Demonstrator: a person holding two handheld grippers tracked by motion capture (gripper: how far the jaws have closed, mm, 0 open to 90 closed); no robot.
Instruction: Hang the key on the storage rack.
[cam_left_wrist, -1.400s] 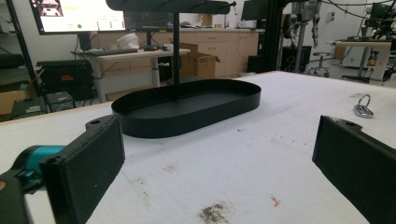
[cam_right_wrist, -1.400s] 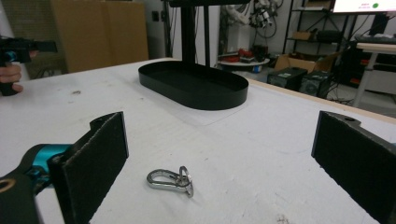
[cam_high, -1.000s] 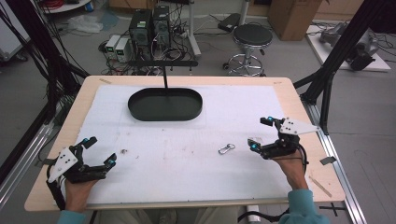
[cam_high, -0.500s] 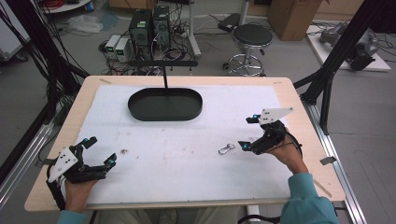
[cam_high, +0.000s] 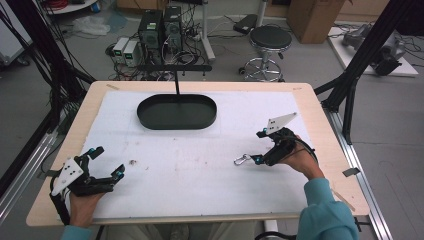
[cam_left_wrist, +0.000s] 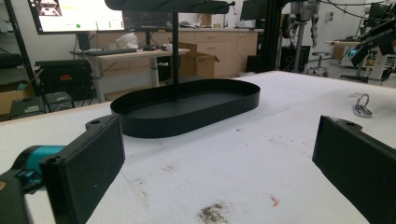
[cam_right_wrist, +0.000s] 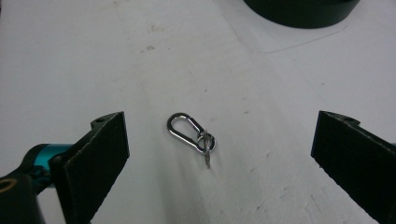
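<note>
Your right claw (cam_high: 252, 146) has slid in over the clip (cam_right_wrist: 190, 134), jaws spread, nothing pinched. Left claw (cam_high: 106, 163) stays parked, spread. Grasp comes next, likely.

Monitor (cam_left_wrist: 77, 15) behind my desk: writing too small for me to read.
Elsewhere: I find no legible text.
</note>
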